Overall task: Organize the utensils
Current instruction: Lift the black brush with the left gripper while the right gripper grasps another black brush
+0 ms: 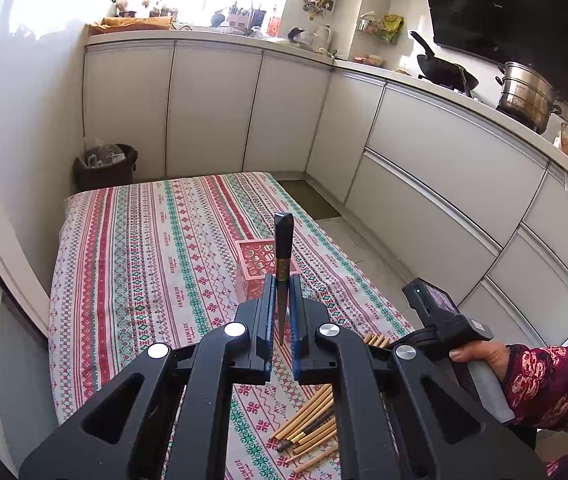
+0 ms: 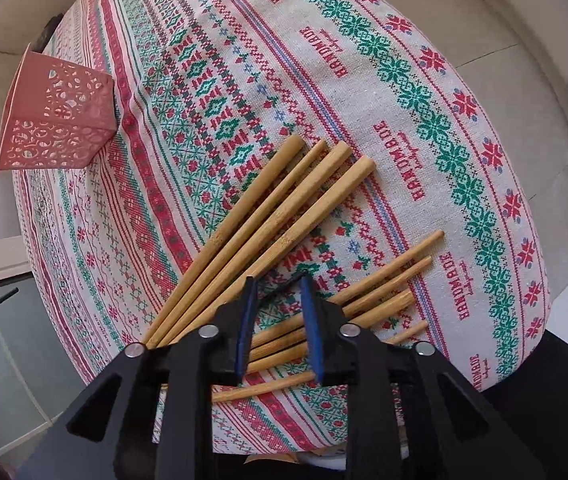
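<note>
1. Above the patterned tablecloth (image 1: 132, 264), the left gripper (image 1: 283, 284) is clamped on one dark chopstick (image 1: 283, 256), held nearly upright with its thick end up and its thin tip down between the blue pads

2. Just beyond it in the left wrist view stands the pink basket (image 1: 256, 268), so the step in hand looks like carrying this chopstick over to drop it in (a judgement from the pose)

3. The next move calls for bringing the tip over the basket's open top, lowering, then loosening the grip

4. Nearer the table's close edge lies the pile of bamboo chopsticks (image 2: 268, 216), fanned loosely, with the basket well apart to its far left

5. The right gripper (image 2: 278, 280) hangs just over that pile, jaws parted about a few sticks wide, holding nothing; whether its tips touch the sticks I cannot tell
</note>
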`<action>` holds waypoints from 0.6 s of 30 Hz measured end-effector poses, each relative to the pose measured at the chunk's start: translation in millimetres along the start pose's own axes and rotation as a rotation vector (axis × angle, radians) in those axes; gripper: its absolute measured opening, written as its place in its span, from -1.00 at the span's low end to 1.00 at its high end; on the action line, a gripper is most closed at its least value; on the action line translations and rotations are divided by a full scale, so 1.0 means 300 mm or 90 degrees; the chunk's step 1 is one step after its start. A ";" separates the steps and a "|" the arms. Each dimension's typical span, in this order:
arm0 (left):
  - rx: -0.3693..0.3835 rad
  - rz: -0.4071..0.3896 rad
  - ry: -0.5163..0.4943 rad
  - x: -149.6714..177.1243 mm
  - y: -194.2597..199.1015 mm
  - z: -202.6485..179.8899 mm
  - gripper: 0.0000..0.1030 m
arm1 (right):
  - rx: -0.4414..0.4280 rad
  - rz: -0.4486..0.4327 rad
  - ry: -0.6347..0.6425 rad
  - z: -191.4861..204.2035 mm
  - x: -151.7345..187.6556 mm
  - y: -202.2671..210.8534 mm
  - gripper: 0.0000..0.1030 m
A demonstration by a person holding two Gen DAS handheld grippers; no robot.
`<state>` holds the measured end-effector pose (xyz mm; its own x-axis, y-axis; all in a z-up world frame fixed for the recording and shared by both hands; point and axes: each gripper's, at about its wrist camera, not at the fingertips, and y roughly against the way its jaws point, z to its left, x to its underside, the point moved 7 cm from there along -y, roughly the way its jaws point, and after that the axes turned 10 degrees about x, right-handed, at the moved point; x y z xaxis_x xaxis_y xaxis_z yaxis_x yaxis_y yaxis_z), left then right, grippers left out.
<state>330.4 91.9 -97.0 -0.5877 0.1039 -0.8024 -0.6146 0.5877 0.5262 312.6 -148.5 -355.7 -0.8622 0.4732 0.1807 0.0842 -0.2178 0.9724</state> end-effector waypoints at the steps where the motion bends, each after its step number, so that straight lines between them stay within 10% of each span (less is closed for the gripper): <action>1: -0.001 -0.002 0.001 -0.001 0.003 0.001 -0.89 | -0.002 0.006 -0.014 0.010 -0.004 -0.003 -0.05; 18: -0.001 -0.024 0.022 -0.012 0.038 0.029 -0.87 | 0.023 -0.017 -0.059 -0.029 0.043 0.004 -0.42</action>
<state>330.0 105.2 -90.6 -0.5817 0.0533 -0.8117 -0.6382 0.5888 0.4960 297.1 -150.0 -353.5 -0.8148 0.5553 0.1664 0.0818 -0.1739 0.9814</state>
